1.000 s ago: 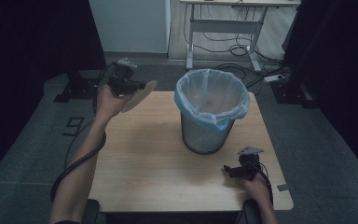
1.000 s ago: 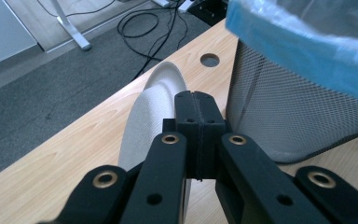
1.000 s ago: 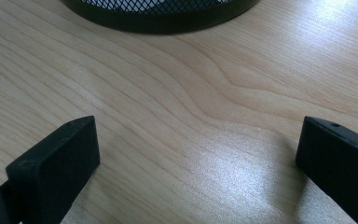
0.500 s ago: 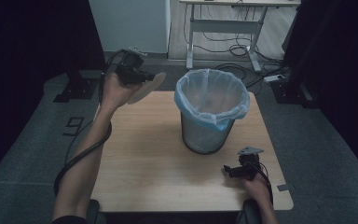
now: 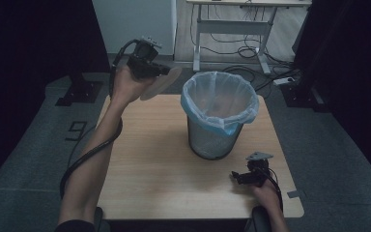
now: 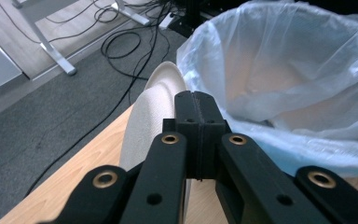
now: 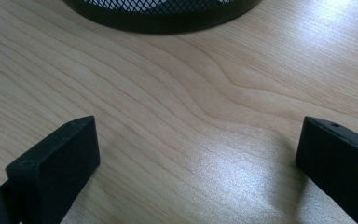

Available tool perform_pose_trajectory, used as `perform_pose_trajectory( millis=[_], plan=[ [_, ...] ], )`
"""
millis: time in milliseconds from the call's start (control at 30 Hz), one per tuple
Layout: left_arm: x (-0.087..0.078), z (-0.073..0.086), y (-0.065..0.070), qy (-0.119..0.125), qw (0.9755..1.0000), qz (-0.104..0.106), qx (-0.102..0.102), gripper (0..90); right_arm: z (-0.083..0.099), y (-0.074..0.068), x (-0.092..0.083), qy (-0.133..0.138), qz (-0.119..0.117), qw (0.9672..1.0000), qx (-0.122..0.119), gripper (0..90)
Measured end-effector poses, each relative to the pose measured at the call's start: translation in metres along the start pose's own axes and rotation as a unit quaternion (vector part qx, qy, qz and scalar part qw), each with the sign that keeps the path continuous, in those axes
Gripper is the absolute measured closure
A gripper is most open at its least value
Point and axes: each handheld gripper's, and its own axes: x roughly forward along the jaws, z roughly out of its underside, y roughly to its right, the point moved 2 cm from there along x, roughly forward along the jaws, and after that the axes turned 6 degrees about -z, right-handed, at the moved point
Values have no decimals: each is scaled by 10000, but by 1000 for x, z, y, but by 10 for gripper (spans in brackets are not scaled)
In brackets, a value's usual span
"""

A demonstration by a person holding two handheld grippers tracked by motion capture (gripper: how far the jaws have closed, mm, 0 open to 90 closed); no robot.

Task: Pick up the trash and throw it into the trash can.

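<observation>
Beige round paper plate (image 5: 162,82), clamped in the fully closed left gripper (image 5: 166,71), has risen toward the blue-lined black mesh bin (image 5: 220,113), likely for dropping; right gripper (image 5: 236,177) rests wide open, empty.

In the left gripper view, the closed jaws of the left claw (image 6: 199,135) cover the near part of the pale plate (image 6: 149,116), so its lower edge is hidden. The picture's right edge cuts off the bin's plastic liner (image 6: 289,70). In the right gripper view, the top edge cuts the mesh bin (image 7: 163,11) down to its base, and both jaws run out of the picture.
</observation>
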Motion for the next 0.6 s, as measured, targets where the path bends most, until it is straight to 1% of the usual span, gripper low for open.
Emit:
perform_pose_trajectory(
  millis=[267,300,333,467,600],
  plan=[
    [-1,-25,14,119,9998,83,145,900,0,0,0,0,0,10000,0,0],
    [-1,-31,17,147,9997,110,182,900,0,0,0,0,-1,10000,-2,0],
    [-1,-31,17,147,9997,110,182,900,0,0,0,0,-1,10000,-2,0],
    [0,-45,28,188,9992,147,306,900,0,0,0,-2,-9,10000,-8,0],
    [3,-56,37,232,9988,200,385,900,0,0,0,-1,-18,10000,-17,0]
  ],
)
